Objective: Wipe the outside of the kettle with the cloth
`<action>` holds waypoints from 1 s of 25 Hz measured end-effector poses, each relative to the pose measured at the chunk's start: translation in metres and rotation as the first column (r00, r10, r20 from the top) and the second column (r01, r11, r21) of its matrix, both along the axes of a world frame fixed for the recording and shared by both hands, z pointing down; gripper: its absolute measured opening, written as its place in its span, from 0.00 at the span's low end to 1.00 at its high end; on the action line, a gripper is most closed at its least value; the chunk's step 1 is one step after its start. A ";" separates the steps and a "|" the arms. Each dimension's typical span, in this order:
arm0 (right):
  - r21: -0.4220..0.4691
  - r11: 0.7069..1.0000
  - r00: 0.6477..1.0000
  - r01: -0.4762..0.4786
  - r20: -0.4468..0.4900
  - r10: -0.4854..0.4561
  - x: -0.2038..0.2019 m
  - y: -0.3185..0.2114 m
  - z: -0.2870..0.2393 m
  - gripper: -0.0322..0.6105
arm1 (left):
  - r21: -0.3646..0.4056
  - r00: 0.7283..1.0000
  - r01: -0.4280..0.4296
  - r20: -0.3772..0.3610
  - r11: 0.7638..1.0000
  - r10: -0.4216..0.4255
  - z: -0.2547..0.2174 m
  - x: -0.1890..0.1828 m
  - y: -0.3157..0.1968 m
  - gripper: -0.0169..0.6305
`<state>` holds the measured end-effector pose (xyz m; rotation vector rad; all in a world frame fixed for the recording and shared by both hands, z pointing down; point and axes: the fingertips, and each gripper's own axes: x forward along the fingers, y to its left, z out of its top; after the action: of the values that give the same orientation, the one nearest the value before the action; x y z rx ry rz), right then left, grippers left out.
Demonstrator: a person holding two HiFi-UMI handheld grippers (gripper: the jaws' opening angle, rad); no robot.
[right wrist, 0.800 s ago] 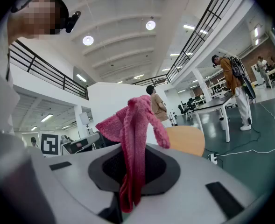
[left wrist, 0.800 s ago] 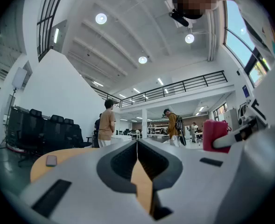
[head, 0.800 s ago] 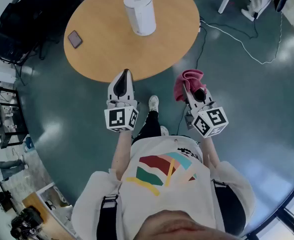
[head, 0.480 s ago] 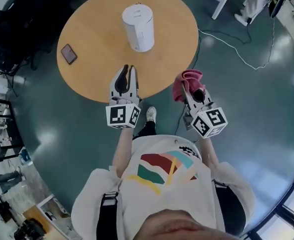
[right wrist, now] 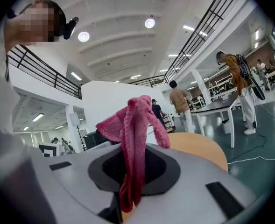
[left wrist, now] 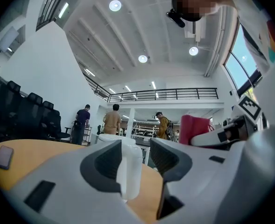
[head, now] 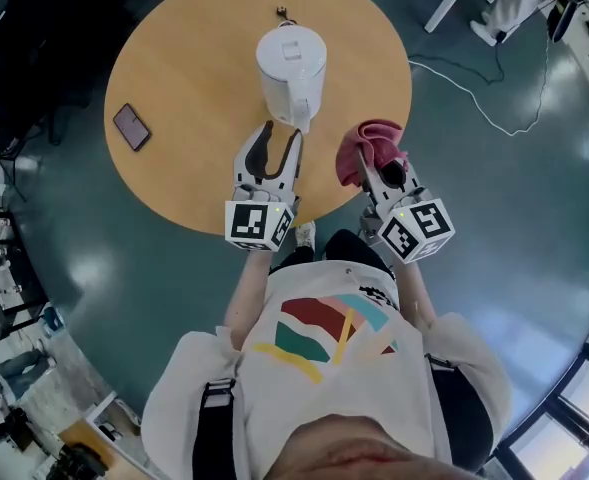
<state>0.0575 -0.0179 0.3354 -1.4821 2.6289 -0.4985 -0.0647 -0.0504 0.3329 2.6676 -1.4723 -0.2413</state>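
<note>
A white kettle point(head: 291, 71) stands upright near the middle of the round wooden table point(head: 194, 88). My left gripper point(head: 276, 143) is over the table's near part, just short of the kettle, its jaws open and empty. Through those jaws in the left gripper view the kettle's handle point(left wrist: 129, 171) shows straight ahead. My right gripper point(head: 376, 168) hovers at the table's near right edge, shut on a pink knitted cloth point(head: 369, 148). The cloth point(right wrist: 133, 143) stands bunched up out of the shut jaws in the right gripper view.
A dark phone point(head: 131, 126) lies on the table's left part. A small dark object point(head: 282, 11) sits behind the kettle. A white cable point(head: 474, 93) runs over the teal floor at right. Several people point(left wrist: 112, 122) stand far off in the hall.
Both grippers have come forward to the table. The left one now reaches over the tabletop close to the kettle and its jaws stand wider. The right one still grips the cloth.
</note>
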 end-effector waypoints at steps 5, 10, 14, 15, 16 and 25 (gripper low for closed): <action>-0.041 0.999 1.000 0.010 -0.025 -0.011 -0.002 -0.028 0.008 0.11 | -0.097 0.999 -0.041 0.005 0.994 0.042 0.024 0.007 -0.025 0.36; -0.031 0.998 0.990 0.055 -0.127 -0.058 0.004 -0.076 0.002 0.11 | -0.148 0.995 -0.058 0.074 0.987 0.070 0.046 0.016 -0.049 0.36; 0.050 0.983 0.915 0.179 -0.375 -0.147 -0.008 -0.135 -0.014 0.11 | -0.142 0.984 -0.069 0.152 0.987 0.091 0.061 0.025 -0.056 0.36; 0.069 0.976 0.892 0.206 -0.423 -0.158 -0.013 -0.152 -0.023 0.11 | -0.139 0.984 -0.069 0.154 0.988 0.091 0.064 0.027 -0.059 0.36; 0.081 0.970 0.872 0.231 -0.459 -0.170 -0.019 -0.166 -0.031 0.11 | -0.139 0.984 -0.068 0.152 0.988 0.090 0.065 0.028 -0.060 0.36; -0.043 0.866 0.444 0.498 -0.845 -0.297 -0.094 -0.249 -0.047 0.11 | -0.113 0.974 -0.086 0.199 0.990 0.107 0.064 0.023 -0.066 0.36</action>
<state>-0.0361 -0.2667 0.2887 -1.1521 3.6265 0.7152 -0.0415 -0.1166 0.3970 2.7376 -1.3577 0.1169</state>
